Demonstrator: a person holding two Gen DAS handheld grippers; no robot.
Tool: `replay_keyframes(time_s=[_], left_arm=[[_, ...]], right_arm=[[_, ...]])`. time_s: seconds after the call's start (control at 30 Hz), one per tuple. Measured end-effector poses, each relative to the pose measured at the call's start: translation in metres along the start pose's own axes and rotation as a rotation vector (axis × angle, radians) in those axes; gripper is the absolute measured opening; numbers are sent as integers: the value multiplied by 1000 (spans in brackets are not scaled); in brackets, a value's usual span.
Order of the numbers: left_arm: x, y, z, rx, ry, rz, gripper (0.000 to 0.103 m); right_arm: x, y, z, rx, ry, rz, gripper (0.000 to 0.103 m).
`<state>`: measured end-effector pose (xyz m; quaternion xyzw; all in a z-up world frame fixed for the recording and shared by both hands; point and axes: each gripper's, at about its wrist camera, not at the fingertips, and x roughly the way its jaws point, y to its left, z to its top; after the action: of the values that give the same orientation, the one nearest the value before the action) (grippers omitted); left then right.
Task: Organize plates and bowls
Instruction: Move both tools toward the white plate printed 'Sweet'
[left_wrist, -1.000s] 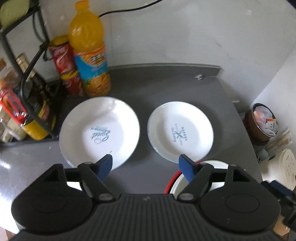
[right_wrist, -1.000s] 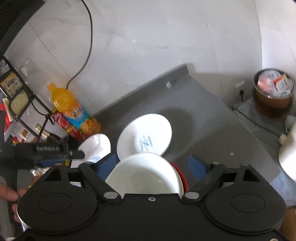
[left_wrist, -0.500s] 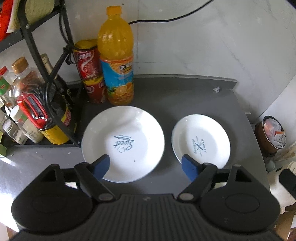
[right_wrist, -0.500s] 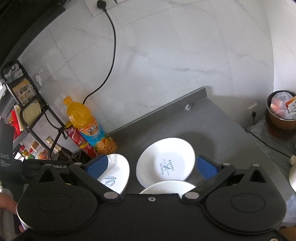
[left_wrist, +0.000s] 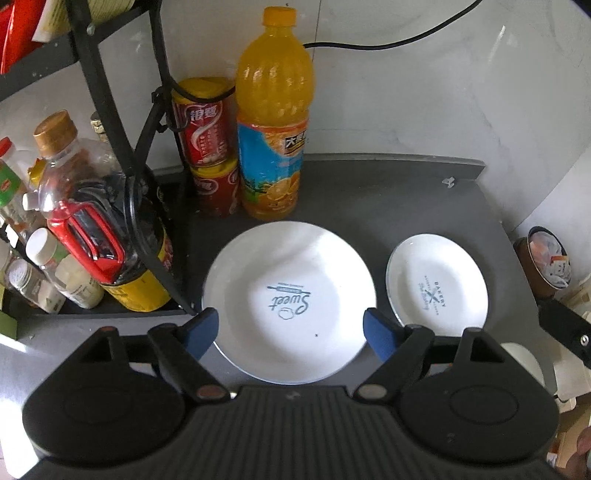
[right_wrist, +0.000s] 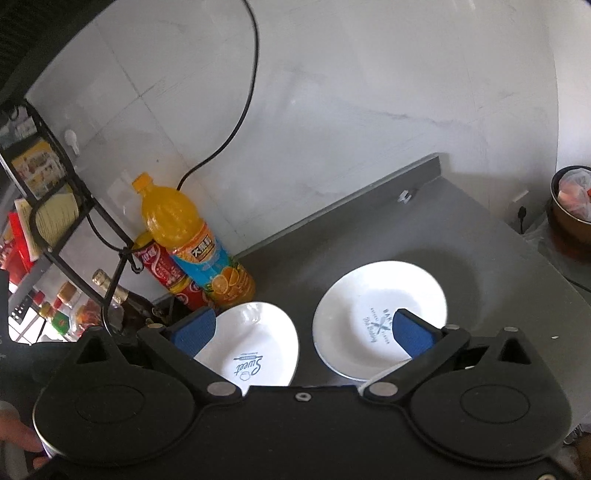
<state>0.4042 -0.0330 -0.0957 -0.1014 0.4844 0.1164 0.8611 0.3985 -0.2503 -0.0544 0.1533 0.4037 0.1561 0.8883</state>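
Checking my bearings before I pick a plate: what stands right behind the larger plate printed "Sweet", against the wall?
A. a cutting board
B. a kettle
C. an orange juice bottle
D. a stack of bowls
C: the orange juice bottle stands upright at the wall just behind the "Sweet" plate, with red cans stacked beside it.

We see two white plates flat on the grey tabletop (left_wrist: 424, 206), side by side, apart. Larger "Sweet" plate (left_wrist: 288, 301) left, smaller "Bakery" plate (left_wrist: 436, 286) right.
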Motion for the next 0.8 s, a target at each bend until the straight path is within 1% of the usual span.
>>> replay_keyframes(time_s=[0.13, 0.2, 0.27, 0.33, 0.4, 0.5, 0.67, 0.8], left_arm=[[7, 13, 0, 1, 5, 2, 84], [12, 19, -2, 0, 0, -14, 84], [20, 22, -5, 7, 12, -3, 84], [24, 27, -9, -4, 10, -14, 84], [30, 31, -13, -25, 14, -20, 83], [39, 40, -19, -37, 16, -29, 82], [58, 61, -22, -94, 42, 5, 79], [73, 74, -24, -121, 70, 1, 76]], right_arm=[[18, 7, 0, 31, 31, -12, 102], [28, 9, -2, 44, 54, -15, 100], [37, 10, -4, 59, 75, -3, 97], [45, 10, -7, 77, 102, -6, 94], [55, 9, -9, 94, 138, 4, 83], [69, 10, -15, 113, 189, 1, 75], [95, 10, -22, 140, 273, -17, 65], [111, 15, -25, 101, 326, -42, 56]])
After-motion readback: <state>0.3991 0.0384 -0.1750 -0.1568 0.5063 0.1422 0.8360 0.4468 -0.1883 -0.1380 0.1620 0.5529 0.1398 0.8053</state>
